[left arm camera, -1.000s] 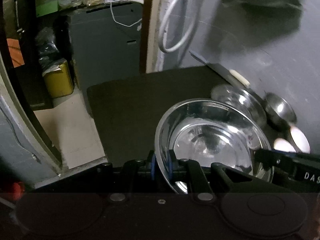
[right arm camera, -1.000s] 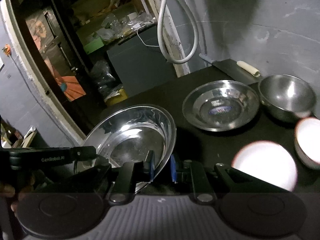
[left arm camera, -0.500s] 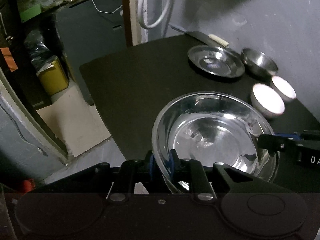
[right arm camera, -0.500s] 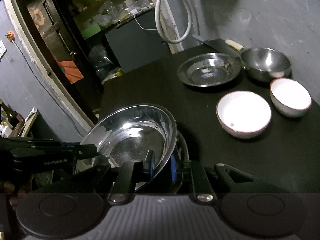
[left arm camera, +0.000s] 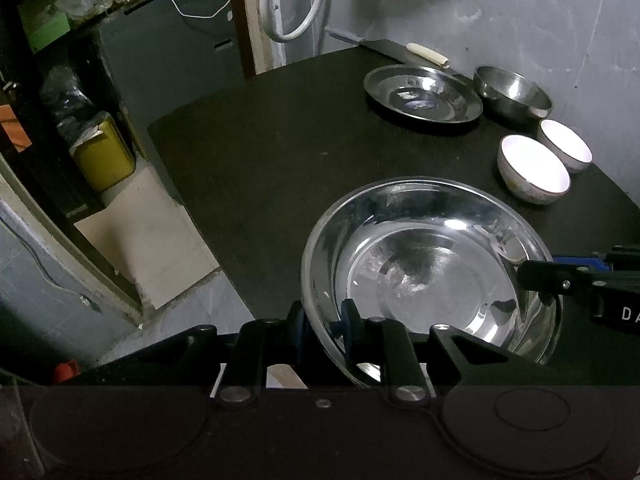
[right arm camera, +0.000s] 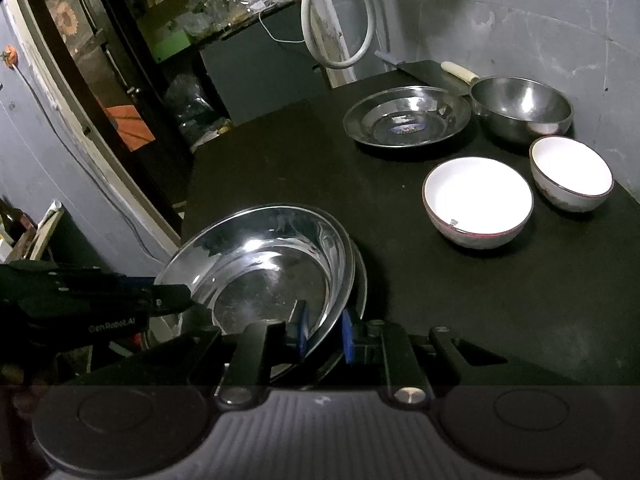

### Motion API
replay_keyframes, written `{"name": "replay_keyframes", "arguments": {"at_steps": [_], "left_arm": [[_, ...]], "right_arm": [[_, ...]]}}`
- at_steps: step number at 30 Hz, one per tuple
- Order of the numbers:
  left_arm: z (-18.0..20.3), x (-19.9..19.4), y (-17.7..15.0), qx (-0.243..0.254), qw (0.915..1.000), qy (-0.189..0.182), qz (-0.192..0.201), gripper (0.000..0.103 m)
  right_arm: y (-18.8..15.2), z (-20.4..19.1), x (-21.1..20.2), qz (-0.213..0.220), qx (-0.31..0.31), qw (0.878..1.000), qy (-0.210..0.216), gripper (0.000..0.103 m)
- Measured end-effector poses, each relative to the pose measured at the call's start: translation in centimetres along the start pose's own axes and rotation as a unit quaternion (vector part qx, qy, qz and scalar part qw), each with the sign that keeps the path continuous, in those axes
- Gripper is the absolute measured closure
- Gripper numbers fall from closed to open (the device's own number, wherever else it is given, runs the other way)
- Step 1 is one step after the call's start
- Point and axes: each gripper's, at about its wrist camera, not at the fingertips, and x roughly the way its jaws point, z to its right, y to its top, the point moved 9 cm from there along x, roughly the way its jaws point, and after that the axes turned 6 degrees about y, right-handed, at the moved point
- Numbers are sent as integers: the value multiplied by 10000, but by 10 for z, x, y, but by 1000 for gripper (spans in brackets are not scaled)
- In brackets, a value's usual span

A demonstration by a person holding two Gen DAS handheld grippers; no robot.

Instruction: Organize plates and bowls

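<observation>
A large steel plate [left arm camera: 432, 276] [right arm camera: 264, 268] sits at the near edge of the black table, held at opposite rims. My left gripper [left arm camera: 322, 328] is shut on its near-left rim. My right gripper [right arm camera: 324, 332] is shut on its other rim, and its finger shows at the right of the left wrist view [left arm camera: 560, 280]. A second rim shows under the plate [right arm camera: 360, 280]. A smaller steel plate [left arm camera: 422, 94] [right arm camera: 408, 120], a steel bowl [left arm camera: 512, 92] [right arm camera: 520, 106] and two white bowls [right arm camera: 478, 200] [right arm camera: 572, 172] stand at the far right.
The black table [left arm camera: 260, 152] ends at a grey wall [right arm camera: 520, 20] on the right. A knife with a pale handle [left arm camera: 424, 54] lies at the far edge. A dark cabinet [left arm camera: 168, 52], a yellow tin [left arm camera: 104, 156] and floor lie beyond the left edge.
Both grippers have carried the large steel plate back toward the near table edge and lowered it. The far dishes have shrunk in view. Both stay shut on it.
</observation>
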Motion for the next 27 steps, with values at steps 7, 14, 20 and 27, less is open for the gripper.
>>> {"name": "replay_keyframes", "arguments": {"at_steps": [7, 14, 20, 27], "left_arm": [[4, 7, 0, -43, 10000, -6, -84, 81], [4, 10, -2, -79, 9999, -29, -120, 81], [5, 10, -3, -65, 9999, -9, -125, 81], [3, 8, -1, -91, 9999, 72, -106, 76]], "right_arm": [[0, -3, 2, -40, -72, 10000, -47, 81], [-1, -6, 2, -72, -184, 9997, -119, 77], [-1, -6, 2, -64, -169, 9998, -96, 71], [-1, -4, 2, -65, -159, 9998, -112, 66]]}}
